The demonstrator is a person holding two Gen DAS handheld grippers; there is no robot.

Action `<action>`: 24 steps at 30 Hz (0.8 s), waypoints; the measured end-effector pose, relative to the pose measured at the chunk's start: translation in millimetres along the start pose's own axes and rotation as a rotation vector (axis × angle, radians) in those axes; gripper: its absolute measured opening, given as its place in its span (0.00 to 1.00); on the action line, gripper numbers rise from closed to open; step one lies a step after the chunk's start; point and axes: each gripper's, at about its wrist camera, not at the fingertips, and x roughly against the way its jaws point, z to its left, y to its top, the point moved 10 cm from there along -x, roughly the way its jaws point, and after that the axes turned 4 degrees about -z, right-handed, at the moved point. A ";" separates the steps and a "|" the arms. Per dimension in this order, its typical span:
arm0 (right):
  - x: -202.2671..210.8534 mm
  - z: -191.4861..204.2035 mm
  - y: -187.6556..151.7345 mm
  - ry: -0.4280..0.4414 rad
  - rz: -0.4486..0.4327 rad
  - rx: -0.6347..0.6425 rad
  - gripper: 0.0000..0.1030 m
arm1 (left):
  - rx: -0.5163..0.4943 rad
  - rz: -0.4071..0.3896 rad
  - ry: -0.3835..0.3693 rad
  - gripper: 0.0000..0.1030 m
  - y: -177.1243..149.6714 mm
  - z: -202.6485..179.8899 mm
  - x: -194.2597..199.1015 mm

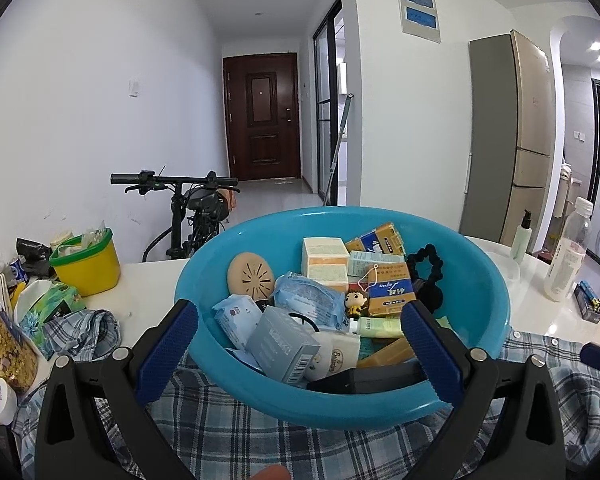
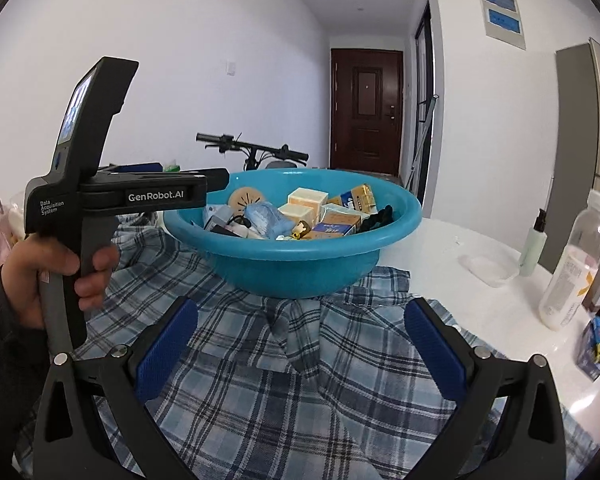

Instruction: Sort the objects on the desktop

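A blue plastic basin (image 1: 484, 280) stands on a plaid shirt (image 1: 260, 440) on the white table. It holds several small things: boxes, tissue packs, a tan round disc (image 1: 250, 274), a small figurine (image 1: 357, 303) and a black hair tie (image 1: 426, 266). My left gripper (image 1: 300, 340) is open and empty, its blue pads on either side of the basin's near rim. My right gripper (image 2: 300, 344) is open and empty above the shirt (image 2: 260, 380), in front of the basin (image 2: 300, 264). The right view shows the left gripper's body (image 2: 116, 196) held in a hand beside the basin.
A yellow tub (image 1: 88, 268), snack bags and a white jar (image 1: 0, 400) sit at the left. A clear bottle (image 1: 566, 256), a pump bottle (image 1: 521, 240) and a small blue pack (image 1: 588, 302) stand at the right. A bicycle is behind the table.
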 end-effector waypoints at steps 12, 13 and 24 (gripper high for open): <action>-13.2 -2.7 -23.2 -0.030 0.066 0.006 1.00 | -0.005 0.003 -0.023 1.00 -5.1 -7.6 5.2; -13.3 -2.8 -23.4 -0.031 0.067 0.006 1.00 | -0.003 0.006 -0.026 1.00 -7.9 -6.8 7.4; -11.4 -3.6 -22.3 -0.036 0.066 0.010 1.00 | 0.005 0.018 -0.067 1.00 -45.0 10.6 82.8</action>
